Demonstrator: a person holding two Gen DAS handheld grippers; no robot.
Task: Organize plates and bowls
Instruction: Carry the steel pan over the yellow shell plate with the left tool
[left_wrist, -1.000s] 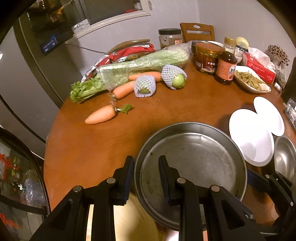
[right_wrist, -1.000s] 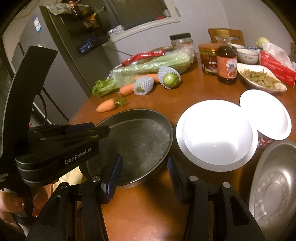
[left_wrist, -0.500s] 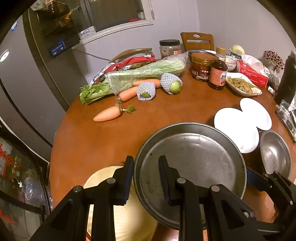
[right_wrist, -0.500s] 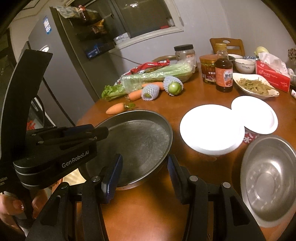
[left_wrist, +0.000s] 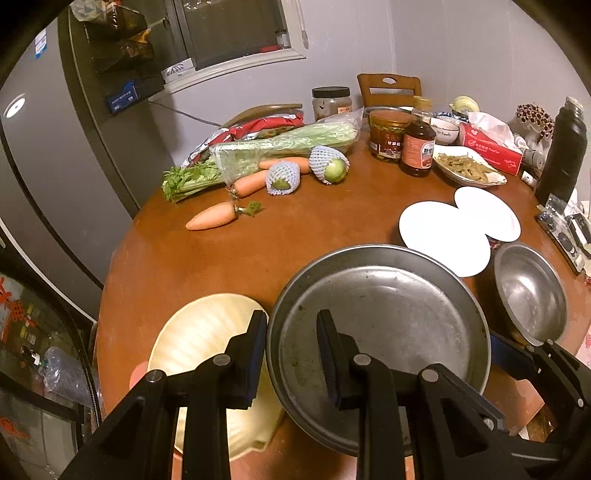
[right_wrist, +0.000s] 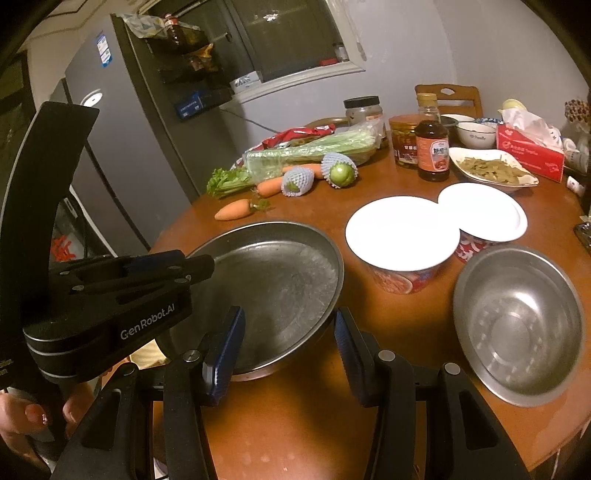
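The left gripper (left_wrist: 291, 354) clamps the steel pan's (left_wrist: 388, 325) rim to carry it, while the right gripper (right_wrist: 288, 350) stands half-open, empty.

The left wrist view sits close above the left claw (left_wrist: 291, 360), looking steeply down and forward across the round brown wooden tabletop (left_wrist: 310, 236) toward the grey far wall. The right wrist view rides behind the right claw (right_wrist: 288, 343), angled less steeply, facing the same way from further right. Both share the wide shallow grey metal pan (left_wrist: 384, 325), the deep round steel bowl (right_wrist: 517, 325) and the orange carrots; the near table edge is probably out of frame.
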